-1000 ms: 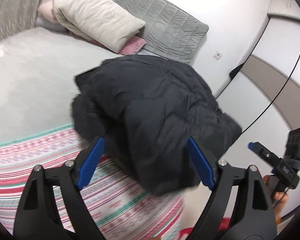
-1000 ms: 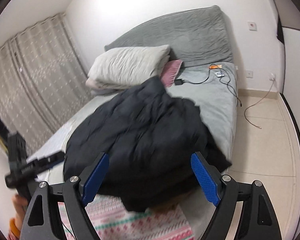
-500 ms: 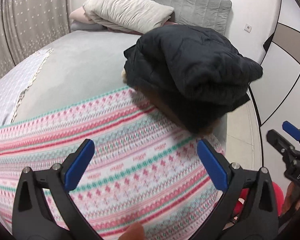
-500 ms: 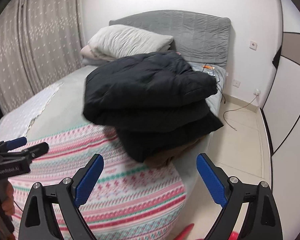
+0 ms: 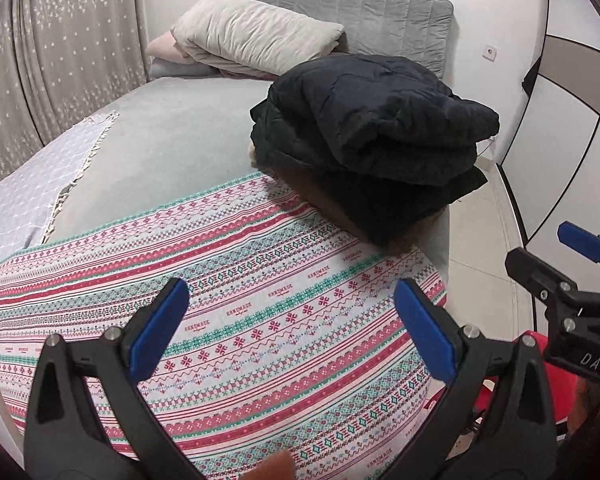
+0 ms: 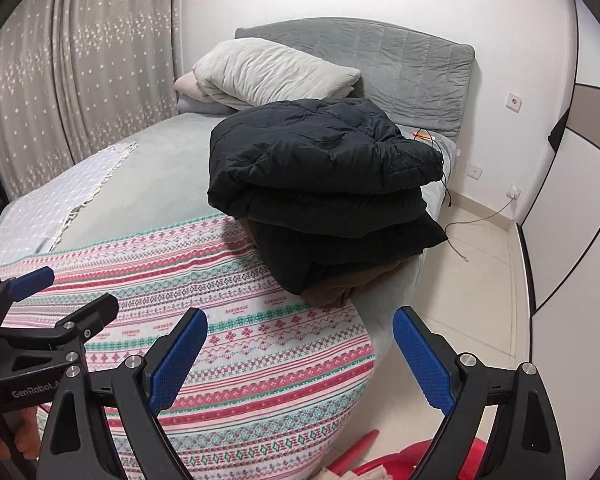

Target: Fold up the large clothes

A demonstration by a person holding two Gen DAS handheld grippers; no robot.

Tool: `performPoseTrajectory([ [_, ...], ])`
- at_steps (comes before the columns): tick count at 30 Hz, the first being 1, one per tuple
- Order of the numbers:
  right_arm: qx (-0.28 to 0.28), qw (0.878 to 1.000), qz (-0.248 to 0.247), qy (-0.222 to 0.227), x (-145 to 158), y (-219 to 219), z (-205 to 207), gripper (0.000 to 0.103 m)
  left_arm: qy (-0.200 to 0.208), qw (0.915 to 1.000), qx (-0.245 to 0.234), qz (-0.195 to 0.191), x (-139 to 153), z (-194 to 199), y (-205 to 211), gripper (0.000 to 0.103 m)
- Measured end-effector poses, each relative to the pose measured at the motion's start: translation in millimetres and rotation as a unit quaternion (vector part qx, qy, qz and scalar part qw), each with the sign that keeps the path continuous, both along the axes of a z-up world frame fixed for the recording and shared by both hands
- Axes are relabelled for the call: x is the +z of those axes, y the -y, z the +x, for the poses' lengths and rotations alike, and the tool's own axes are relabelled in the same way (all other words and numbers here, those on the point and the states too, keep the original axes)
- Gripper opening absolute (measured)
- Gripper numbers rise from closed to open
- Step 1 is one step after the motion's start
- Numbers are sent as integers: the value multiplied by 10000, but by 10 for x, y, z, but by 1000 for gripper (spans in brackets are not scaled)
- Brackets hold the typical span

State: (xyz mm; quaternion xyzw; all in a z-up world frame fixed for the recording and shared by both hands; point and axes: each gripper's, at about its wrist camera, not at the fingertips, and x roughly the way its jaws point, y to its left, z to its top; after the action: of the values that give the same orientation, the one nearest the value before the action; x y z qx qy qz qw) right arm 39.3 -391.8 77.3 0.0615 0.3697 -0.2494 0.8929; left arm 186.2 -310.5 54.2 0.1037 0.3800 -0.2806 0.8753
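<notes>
A black puffy jacket (image 5: 372,120) lies folded in a thick stack on the right side of the bed, also in the right wrist view (image 6: 324,168). A brown garment (image 6: 340,286) pokes out under the stack at the bed's edge. My left gripper (image 5: 292,328) is open and empty above the patterned blanket (image 5: 260,300), well short of the jacket. My right gripper (image 6: 300,354) is open and empty, also short of the stack. Each gripper shows in the other's view: the right one (image 5: 556,256) and the left one (image 6: 64,296).
Pillows (image 6: 272,72) lie against the grey headboard (image 6: 412,64). A curtain (image 6: 76,80) hangs at left. A cable (image 6: 476,220) trails over the tiled floor at right. Wardrobe panels (image 6: 572,220) stand at far right. A red object (image 6: 404,462) sits low by the bed.
Both grippers have pulled back from the black jacket, which now lies let go and folded on the bed. Both stay open.
</notes>
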Motion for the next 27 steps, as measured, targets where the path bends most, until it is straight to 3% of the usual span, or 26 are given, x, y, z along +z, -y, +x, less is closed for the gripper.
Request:
performPoseTrajectory([
  [27, 40, 10000, 68, -41, -19, -88, 19, 95, -86, 9999, -89, 65, -14, -20, -15, 102],
])
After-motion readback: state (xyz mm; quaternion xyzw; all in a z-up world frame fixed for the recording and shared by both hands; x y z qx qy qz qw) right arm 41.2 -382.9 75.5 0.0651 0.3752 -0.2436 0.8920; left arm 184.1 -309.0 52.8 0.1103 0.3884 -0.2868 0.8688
